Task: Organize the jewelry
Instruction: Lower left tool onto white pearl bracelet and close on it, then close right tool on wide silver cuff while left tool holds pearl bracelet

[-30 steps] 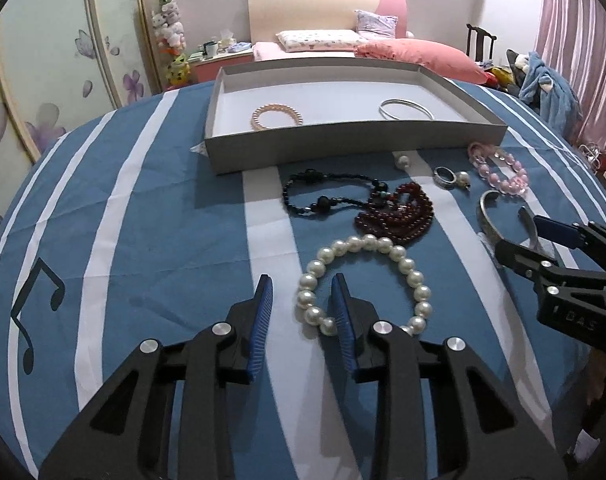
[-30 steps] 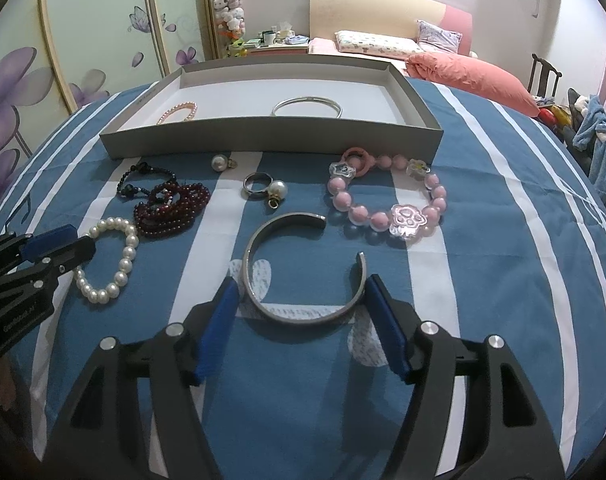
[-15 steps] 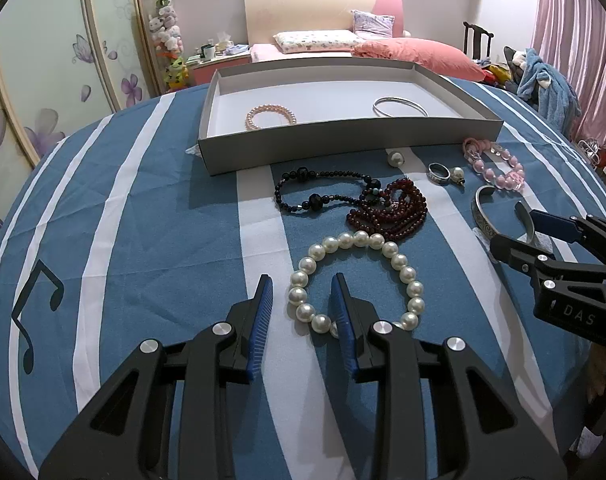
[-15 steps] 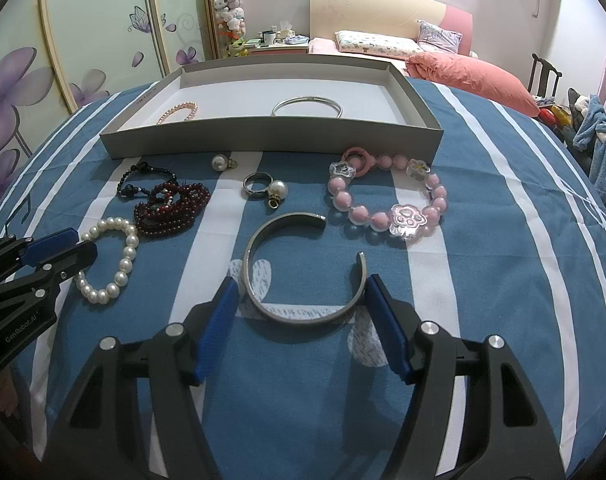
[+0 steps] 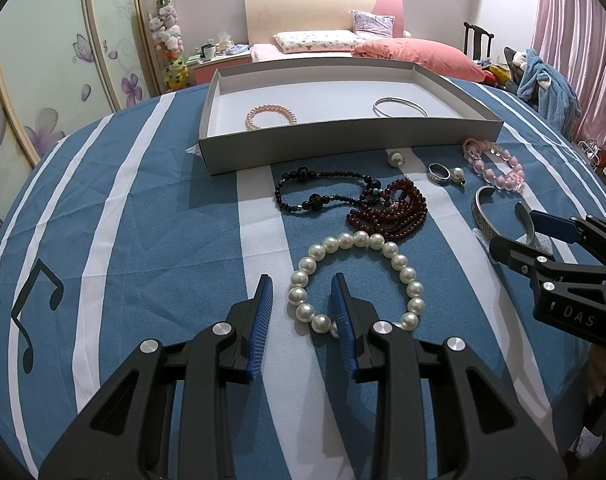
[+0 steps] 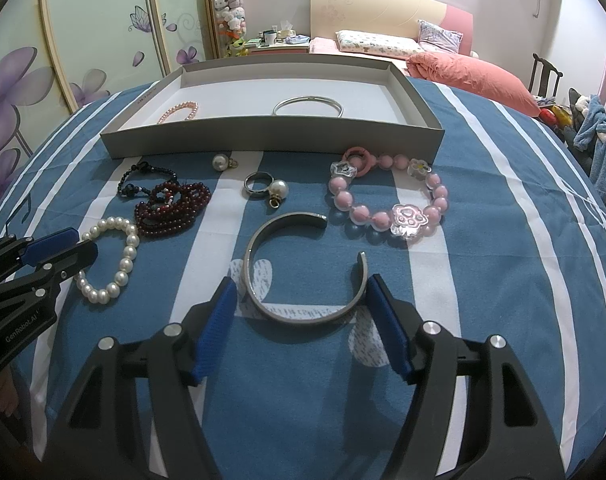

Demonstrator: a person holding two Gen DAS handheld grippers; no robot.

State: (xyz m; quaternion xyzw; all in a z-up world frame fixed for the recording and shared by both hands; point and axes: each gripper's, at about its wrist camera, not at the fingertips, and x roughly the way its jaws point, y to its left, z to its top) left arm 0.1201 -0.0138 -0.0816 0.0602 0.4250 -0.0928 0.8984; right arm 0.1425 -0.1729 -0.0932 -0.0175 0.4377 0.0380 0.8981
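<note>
A white pearl bracelet lies on the blue striped cloth. My left gripper is open, its jaws on either side of the bracelet's near-left beads. My right gripper is open wide around the near part of a silver cuff bangle. A grey tray at the back holds a small pink pearl bracelet and a thin silver bangle. The pearl bracelet also shows in the right wrist view.
Between tray and grippers lie a black bead bracelet, dark red beads, a ring, two pearl pendants, and a pink charm bracelet. A bed and wardrobe stand behind.
The left gripper has eased forward so its jaws now straddle the pearl bracelet's near-left beads. The right gripper has stayed open around the silver cuff.
</note>
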